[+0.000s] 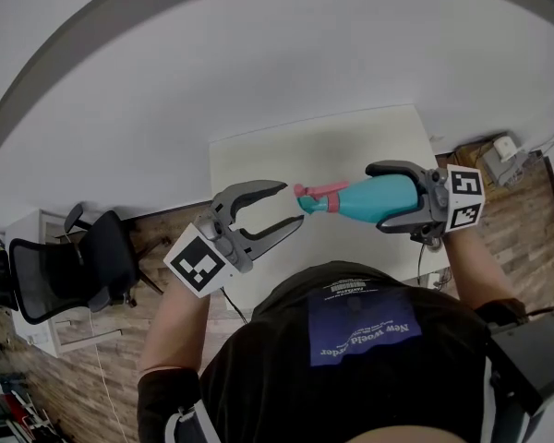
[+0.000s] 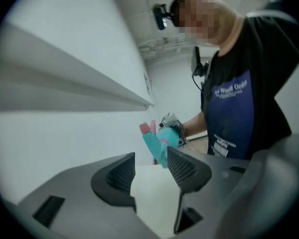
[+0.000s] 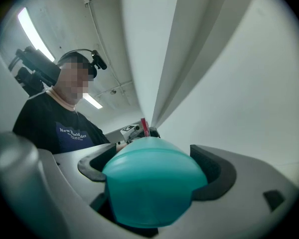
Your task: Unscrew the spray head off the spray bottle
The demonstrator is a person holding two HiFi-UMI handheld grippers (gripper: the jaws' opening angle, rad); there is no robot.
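A teal spray bottle (image 1: 380, 197) is held level above the white table (image 1: 351, 141), its pink spray head (image 1: 319, 191) pointing left. My right gripper (image 1: 379, 195) is shut on the bottle's body; in the right gripper view the teal base (image 3: 152, 180) fills the gap between the jaws of the right gripper (image 3: 149, 168). My left gripper (image 1: 291, 204) stands open just left of the spray head, with nothing between its pads. In the left gripper view the spray bottle (image 2: 161, 142) and its pink spray head (image 2: 147, 127) hang just beyond the tips of the left gripper (image 2: 150, 158).
A black office chair (image 1: 65, 266) stands on the wooden floor at the left. Small boxes and cables (image 1: 503, 150) lie on the floor to the right of the table. A pale wall runs behind the table.
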